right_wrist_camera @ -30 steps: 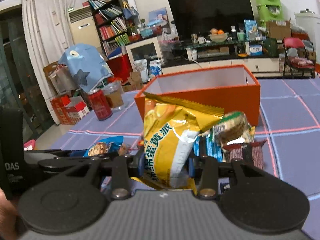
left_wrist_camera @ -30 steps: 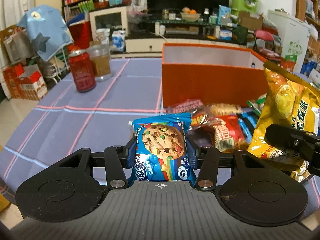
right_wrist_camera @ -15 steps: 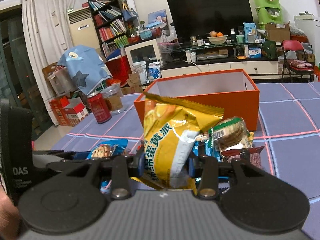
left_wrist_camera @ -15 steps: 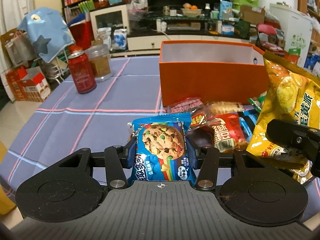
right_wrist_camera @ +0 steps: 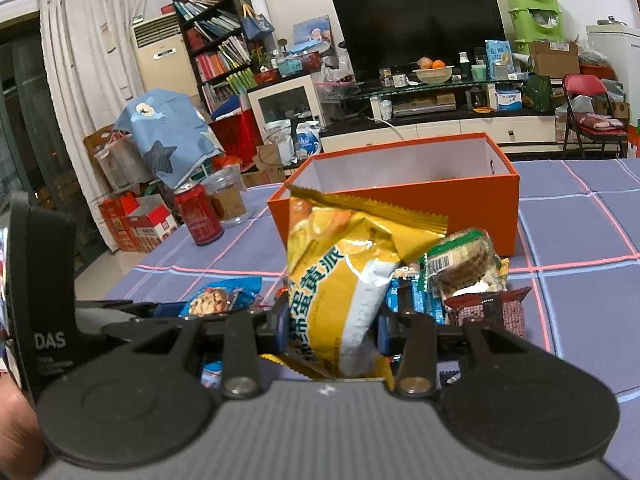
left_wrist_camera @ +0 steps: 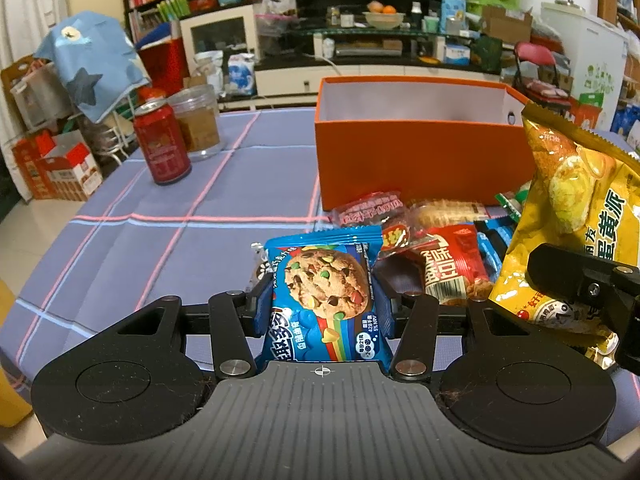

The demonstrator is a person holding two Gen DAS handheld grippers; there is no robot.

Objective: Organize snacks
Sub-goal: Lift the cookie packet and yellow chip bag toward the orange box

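Observation:
My left gripper (left_wrist_camera: 322,304) is shut on a blue cookie packet (left_wrist_camera: 324,292), held upright just above the tablecloth. To its right the right gripper (right_wrist_camera: 332,330) is shut on a tall yellow egg-yolk pie bag (right_wrist_camera: 344,280), which also shows at the right edge of the left wrist view as the yellow bag (left_wrist_camera: 580,216). Behind both stands an open orange box (left_wrist_camera: 416,156) with a white, empty-looking inside; it shows again as the orange box (right_wrist_camera: 400,196). A pile of small snack packets (left_wrist_camera: 440,240) lies in front of the box, between the two grippers.
A red can (left_wrist_camera: 162,144) and a clear plastic jar (left_wrist_camera: 198,120) stand at the far left of the purple checked tablecloth (left_wrist_camera: 160,240). A green-wrapped cracker pack (right_wrist_camera: 464,264) and a dark red packet (right_wrist_camera: 492,312) lie right of the yellow bag. A hand (right_wrist_camera: 16,432) shows at lower left.
The left wrist view has shifted a little: the orange box and can sit slightly lower and more left in it. Both grips are unchanged, and the right gripper has stayed put.

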